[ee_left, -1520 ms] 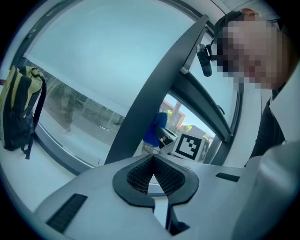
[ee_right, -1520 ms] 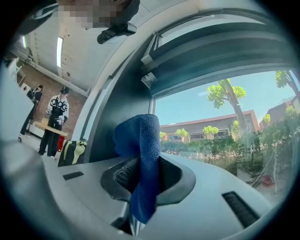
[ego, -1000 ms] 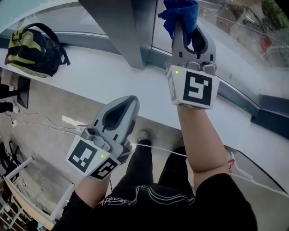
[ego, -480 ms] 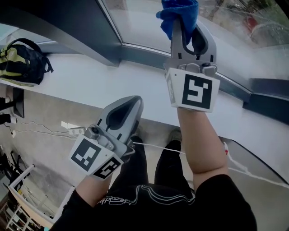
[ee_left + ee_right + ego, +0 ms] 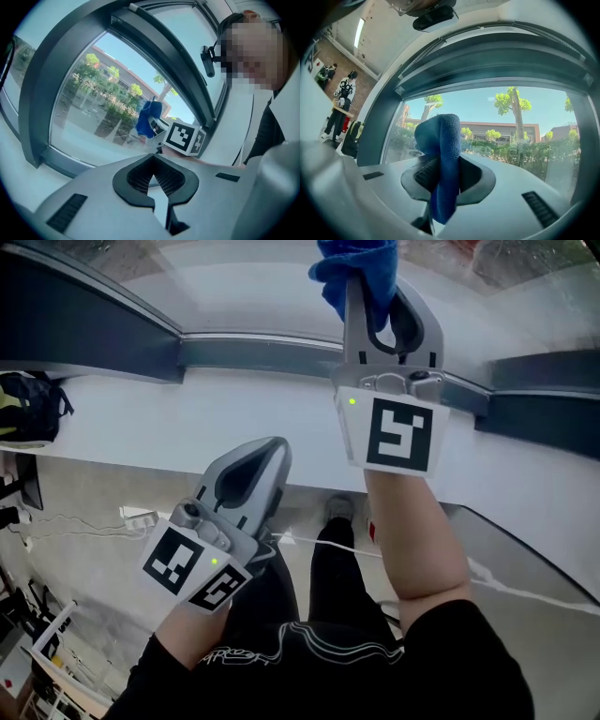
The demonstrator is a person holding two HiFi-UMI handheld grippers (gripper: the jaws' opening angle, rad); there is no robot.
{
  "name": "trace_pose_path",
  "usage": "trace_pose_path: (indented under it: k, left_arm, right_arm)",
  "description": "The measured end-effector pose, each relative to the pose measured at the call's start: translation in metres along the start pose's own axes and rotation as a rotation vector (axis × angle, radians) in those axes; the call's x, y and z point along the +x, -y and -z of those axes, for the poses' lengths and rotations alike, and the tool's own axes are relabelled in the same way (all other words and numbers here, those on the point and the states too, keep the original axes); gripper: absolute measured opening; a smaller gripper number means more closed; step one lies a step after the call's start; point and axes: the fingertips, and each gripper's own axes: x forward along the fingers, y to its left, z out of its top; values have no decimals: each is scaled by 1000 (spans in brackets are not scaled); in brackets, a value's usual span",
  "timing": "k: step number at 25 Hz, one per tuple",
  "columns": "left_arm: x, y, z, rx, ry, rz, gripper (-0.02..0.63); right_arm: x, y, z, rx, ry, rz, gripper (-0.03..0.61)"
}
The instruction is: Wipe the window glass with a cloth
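The cloth (image 5: pixel 440 140) is nubby microfibre, the right tool (image 5: pixel 367 277) smooth matt plastic, the window glass (image 5: pixel 525 131) glossy.

Over the white sill (image 5: pixel 169 442) the way is open along most of its length. At the sill's left end lies a backpack (image 5: pixel 28 409). Behind the sill, the dark frame (image 5: pixel 253 354) and glass (image 5: pixel 234 287) close the way.

Legible text, brands, numbers, signs: none. Only coded black-and-white square markers, not readable as writing, on the left gripper's cube (image 5: pixel 192 568) and the right gripper's cube (image 5: pixel 394 432).
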Motion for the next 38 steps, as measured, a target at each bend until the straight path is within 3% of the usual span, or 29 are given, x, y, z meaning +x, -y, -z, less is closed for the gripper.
trace_pose_path:
  k: [18,31,38]
  left_arm:
    - [143,148,60,50,-78,148,6]
    - [208,220,100,81,-168,253,6]
    - [224,242,94,94,-170,284,6]
  right_arm:
    - [-109,215,49,-19,-35,153,63]
    - [-192,374,95,15,-93,430,63]
    - [-202,408,106,82,-116,492,63]
